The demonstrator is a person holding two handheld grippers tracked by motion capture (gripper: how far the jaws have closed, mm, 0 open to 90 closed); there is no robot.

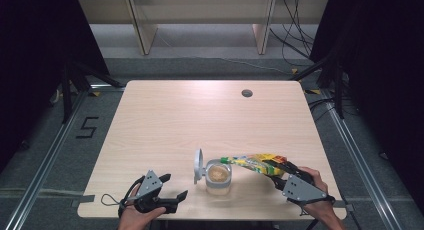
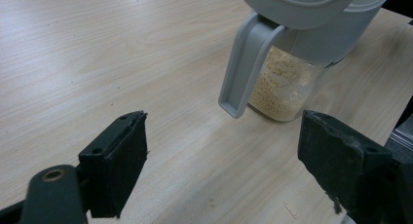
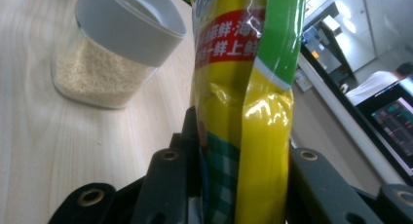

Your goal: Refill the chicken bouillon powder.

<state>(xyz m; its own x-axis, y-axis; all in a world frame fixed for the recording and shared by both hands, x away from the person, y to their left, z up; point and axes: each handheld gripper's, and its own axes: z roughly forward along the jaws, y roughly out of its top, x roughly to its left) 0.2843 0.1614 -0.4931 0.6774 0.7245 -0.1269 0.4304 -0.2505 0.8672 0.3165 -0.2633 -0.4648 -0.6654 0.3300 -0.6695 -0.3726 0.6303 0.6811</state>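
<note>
Item: my right gripper (image 1: pixel 274 174) clamped on yellow-green packet (image 1: pixel 252 163), jar (image 1: pixel 218 177) just beyond its tip; my left gripper (image 1: pixel 173 187) jaws apart, empty.

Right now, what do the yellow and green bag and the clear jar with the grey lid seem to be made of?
The yellow and green bag looks like thin glossy plastic film: it creases and shows bright glints. The clear jar seems to be transparent plastic or glass, since the pale grains show through. Its grey lid looks like matte moulded plastic.

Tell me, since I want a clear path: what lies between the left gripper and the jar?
Only bare table between left gripper and jar, per the left gripper view.
</note>
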